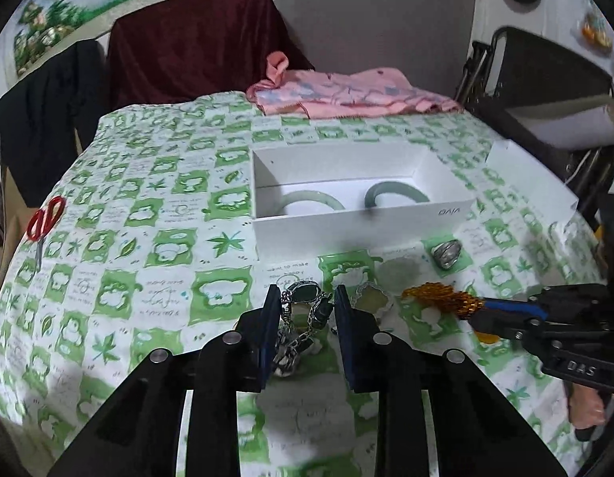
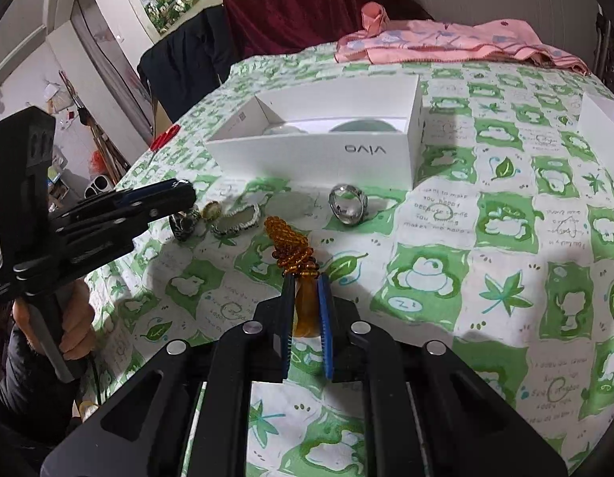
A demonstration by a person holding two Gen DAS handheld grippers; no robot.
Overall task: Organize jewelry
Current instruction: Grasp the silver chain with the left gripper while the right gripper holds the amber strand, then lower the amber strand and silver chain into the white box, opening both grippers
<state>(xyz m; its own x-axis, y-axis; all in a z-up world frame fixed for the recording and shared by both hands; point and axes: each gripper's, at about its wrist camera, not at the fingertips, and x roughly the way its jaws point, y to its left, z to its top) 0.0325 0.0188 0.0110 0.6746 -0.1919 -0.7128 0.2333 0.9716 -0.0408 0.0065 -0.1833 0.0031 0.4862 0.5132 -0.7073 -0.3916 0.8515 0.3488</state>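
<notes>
Two bangles (image 1: 313, 200) in one white box (image 1: 358, 230), one silver ring (image 1: 446, 253)

The white box (image 2: 319, 155) carries the brand "vivo" upside down on its near side wall, centre of the right wrist view. The right hand-held gripper (image 1: 472, 310), at the lower right of the left wrist view, bears "DAS" upside down. The green-checked tablecloth (image 2: 438, 206) shows small script, partly legible as "want to make you happy".
</notes>
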